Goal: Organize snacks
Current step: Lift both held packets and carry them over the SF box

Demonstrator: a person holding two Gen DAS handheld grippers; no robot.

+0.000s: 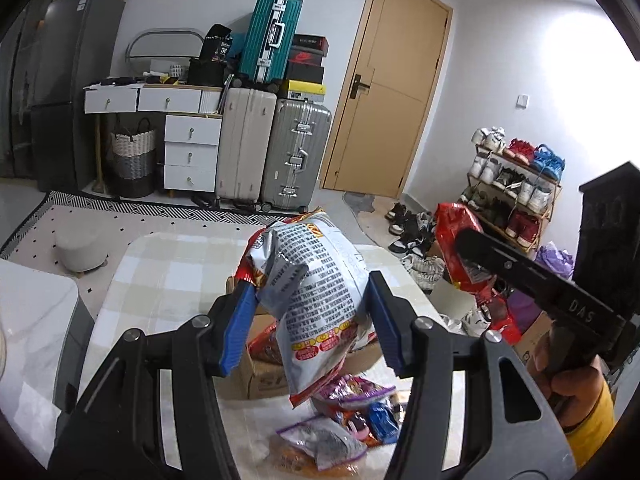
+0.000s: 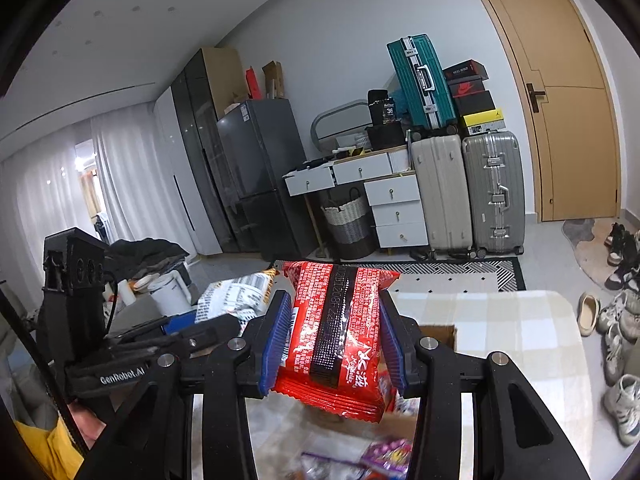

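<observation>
The left gripper (image 1: 312, 320) is raised above the worktop (image 1: 168, 264), its blue pads (image 1: 236, 328) pressed against the sides of a silver snack bag (image 1: 320, 288). The right gripper (image 2: 334, 340) is also above the worktop, nearer its right edge, clamped on a red snack packet (image 2: 340, 328). A hand (image 1: 568, 376) with a yellow sleeve (image 1: 592, 428) grips the right gripper's handle.

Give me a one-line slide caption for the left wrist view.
Left gripper lifts a silver snack bag above a cardboard box while the right gripper holds a red packet.
</observation>
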